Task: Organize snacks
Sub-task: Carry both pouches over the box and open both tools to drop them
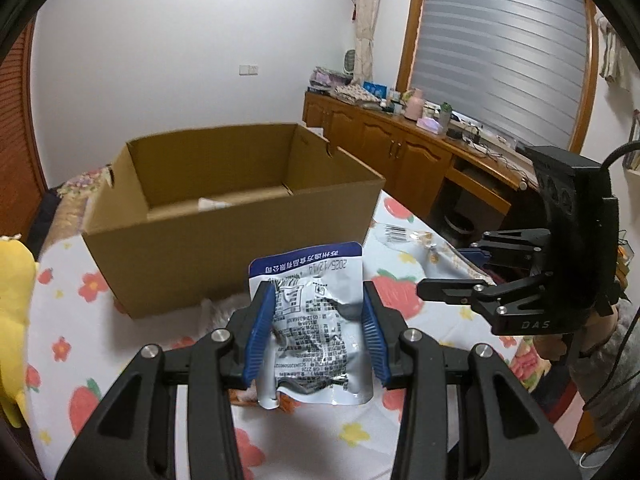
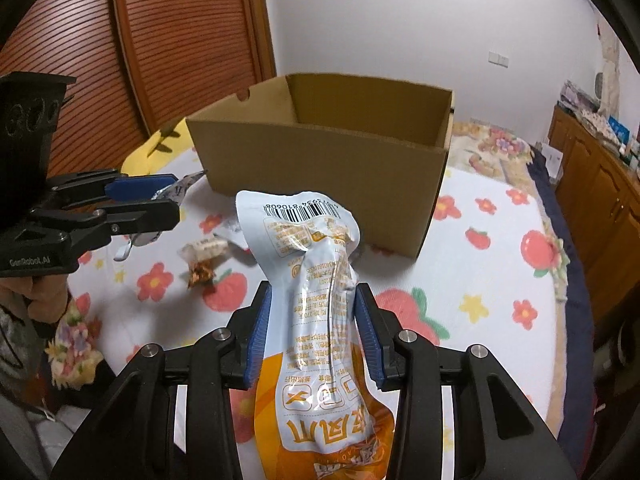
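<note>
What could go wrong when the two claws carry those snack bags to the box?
The orange bag is pinched only around its middle by the right gripper, so it may slip out. The silver bag in the left gripper is crumpled and could snag the box wall. The small snack left on the bed might be forgotten.

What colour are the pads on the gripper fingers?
Blue, ribbed pads; clearest in the left wrist view.

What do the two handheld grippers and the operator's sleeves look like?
Both the left gripper and the right gripper are black linkage frames with silver pivot bolts and ribbed blue pads on the fingers. White lettering marks each body, and a black cable leaves the right one. One sleeve is floral, the other grey knit.
</note>
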A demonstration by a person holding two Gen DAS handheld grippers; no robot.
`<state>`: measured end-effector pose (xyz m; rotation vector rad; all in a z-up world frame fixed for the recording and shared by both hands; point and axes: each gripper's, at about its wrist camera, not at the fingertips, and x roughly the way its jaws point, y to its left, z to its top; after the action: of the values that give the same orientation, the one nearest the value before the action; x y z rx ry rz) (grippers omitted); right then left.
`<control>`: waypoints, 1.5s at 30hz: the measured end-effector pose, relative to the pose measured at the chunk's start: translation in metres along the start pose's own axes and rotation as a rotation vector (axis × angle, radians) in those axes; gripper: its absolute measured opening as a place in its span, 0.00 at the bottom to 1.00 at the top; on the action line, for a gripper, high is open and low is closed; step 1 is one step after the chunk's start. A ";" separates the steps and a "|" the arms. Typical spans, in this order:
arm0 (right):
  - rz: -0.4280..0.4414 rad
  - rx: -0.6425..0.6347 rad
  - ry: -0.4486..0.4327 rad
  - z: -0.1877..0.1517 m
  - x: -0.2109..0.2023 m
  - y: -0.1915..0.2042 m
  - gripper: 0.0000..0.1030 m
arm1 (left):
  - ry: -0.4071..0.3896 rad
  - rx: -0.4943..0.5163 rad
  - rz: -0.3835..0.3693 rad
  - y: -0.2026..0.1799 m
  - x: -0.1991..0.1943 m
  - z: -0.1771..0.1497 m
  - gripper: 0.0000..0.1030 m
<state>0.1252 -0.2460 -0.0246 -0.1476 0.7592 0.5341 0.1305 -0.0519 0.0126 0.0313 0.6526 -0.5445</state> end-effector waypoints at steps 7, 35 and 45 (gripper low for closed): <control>-0.013 -0.028 -0.045 0.028 -0.009 0.001 0.40 | -0.048 0.008 0.045 0.016 -0.007 0.026 0.40; -0.119 -0.078 -0.089 0.142 0.062 -0.011 0.41 | -0.043 0.001 0.234 0.082 0.058 0.092 0.40; -0.168 -0.078 -0.107 0.162 0.083 -0.018 0.41 | -0.044 -0.023 0.272 0.095 0.074 0.095 0.41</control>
<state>0.2837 -0.1766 0.0339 -0.2505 0.6160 0.4087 0.2801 -0.0237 0.0318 0.0850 0.6005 -0.2751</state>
